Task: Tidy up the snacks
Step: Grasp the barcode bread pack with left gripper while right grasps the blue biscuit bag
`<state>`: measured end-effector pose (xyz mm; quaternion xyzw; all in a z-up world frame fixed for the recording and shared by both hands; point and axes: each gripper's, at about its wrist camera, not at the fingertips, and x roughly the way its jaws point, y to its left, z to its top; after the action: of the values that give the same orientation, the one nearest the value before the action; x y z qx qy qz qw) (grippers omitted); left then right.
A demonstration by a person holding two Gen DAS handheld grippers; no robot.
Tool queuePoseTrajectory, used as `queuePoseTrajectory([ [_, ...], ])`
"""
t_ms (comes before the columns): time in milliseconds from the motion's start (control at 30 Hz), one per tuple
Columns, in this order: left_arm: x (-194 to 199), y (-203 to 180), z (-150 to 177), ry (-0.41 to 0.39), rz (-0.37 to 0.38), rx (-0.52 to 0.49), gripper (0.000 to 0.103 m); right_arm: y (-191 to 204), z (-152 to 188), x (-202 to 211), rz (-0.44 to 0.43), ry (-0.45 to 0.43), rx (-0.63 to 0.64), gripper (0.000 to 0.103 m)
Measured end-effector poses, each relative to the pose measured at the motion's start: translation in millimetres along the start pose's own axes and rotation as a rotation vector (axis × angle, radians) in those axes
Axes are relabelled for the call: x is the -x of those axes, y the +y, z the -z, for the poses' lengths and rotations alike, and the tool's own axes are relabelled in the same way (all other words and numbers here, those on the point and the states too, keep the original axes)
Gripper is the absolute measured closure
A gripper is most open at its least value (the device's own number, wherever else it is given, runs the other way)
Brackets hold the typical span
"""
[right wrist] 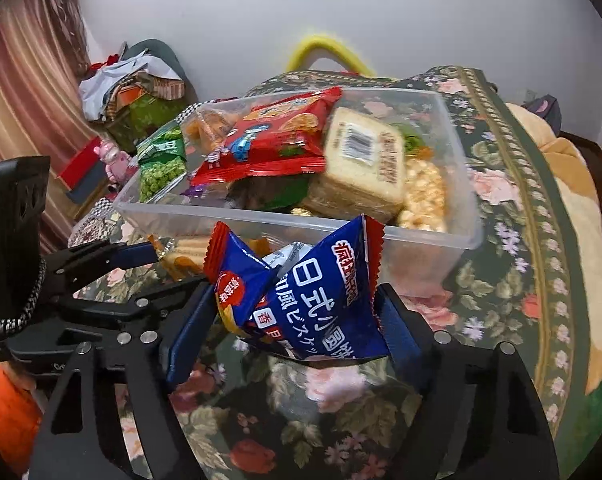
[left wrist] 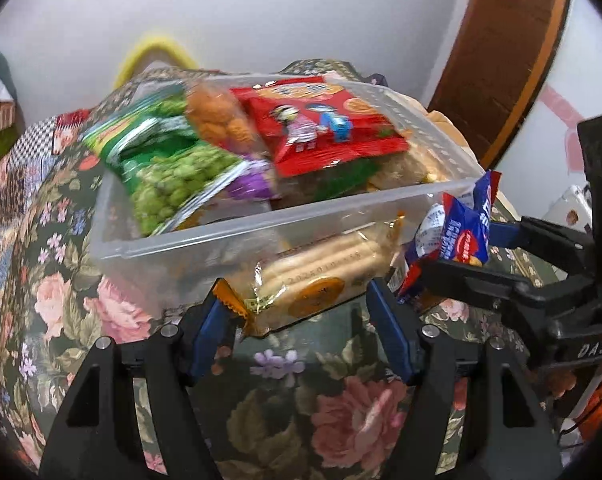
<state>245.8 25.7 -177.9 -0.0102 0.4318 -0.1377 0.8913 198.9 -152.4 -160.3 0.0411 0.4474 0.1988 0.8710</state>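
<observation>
A clear plastic bin (left wrist: 189, 236) (right wrist: 441, 236) stands on the floral tablecloth, full of snacks: a green pea bag (left wrist: 161, 168) (right wrist: 161, 168), a red cracker bag (left wrist: 325, 128) (right wrist: 269, 136) and a pale biscuit pack (right wrist: 365, 164). My left gripper (left wrist: 301, 312) is shut on a clear pack of stick biscuits (left wrist: 321, 276), held just in front of the bin's near wall. My right gripper (right wrist: 297, 320) is shut on a blue and red cracker bag (right wrist: 305, 300) (left wrist: 457, 236), held in front of the bin to the right of the left gripper.
The floral tablecloth (left wrist: 341, 408) (right wrist: 513, 280) covers the table around the bin. A yellow handle (right wrist: 329, 48) rises behind the table by the white wall. Clothes and boxes (right wrist: 129, 92) are piled at the left. A brown door (left wrist: 501, 52) stands at the right.
</observation>
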Motion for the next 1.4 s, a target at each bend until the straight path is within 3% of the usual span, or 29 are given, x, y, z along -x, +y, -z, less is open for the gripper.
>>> queuePoseTrajectory([
  [67,0,-10,1,0.003,0.023,-0.030,0.037,-5,2,2,-0.002,-0.003,-0.010,0.029],
  [133,3,-20,3,0.004,0.034,-0.059,0.054,-11,3,5,-0.014,-0.002,-0.035,0.030],
  [233,13,-30,9,-0.001,0.050,-0.088,0.073,-17,4,8,-0.034,0.000,-0.063,0.032],
  [367,27,-42,21,0.006,0.086,-0.100,0.088,-14,7,13,-0.049,0.005,-0.053,0.033],
  [467,41,-51,32,0.015,0.120,-0.109,0.089,-7,13,21,-0.056,0.006,-0.025,0.034],
  [667,70,-60,37,-0.017,0.082,-0.103,0.087,-16,23,42,-0.036,-0.017,-0.033,0.034],
  [733,72,-61,32,-0.022,0.069,-0.098,0.067,-22,24,52,-0.013,-0.033,-0.041,0.034],
  [800,70,-64,26,-0.027,0.066,-0.097,0.053,-28,26,62,0.010,-0.050,-0.051,0.034],
  [900,57,-74,18,-0.017,0.069,-0.136,0.044,-40,29,76,0.030,-0.074,-0.071,0.034],
  [1067,15,-93,6,0.046,0.030,-0.193,0.043,-51,34,89,0.054,-0.089,-0.087,0.034],
  [1233,-21,-92,6,0.118,0.014,-0.174,0.045,-61,38,94,0.053,-0.099,-0.104,0.034],
  [1267,-24,-90,8,0.124,0.018,-0.163,0.049,-63,38,95,0.053,-0.099,-0.105,0.034],
  [1300,-26,-89,9,0.127,0.022,-0.155,0.064,-64,39,95,0.053,-0.099,-0.104,0.034],
  [1400,-21,-85,13,0.101,0.031,-0.141,0.068,-64,39,93,0.049,-0.098,-0.106,0.034],
])
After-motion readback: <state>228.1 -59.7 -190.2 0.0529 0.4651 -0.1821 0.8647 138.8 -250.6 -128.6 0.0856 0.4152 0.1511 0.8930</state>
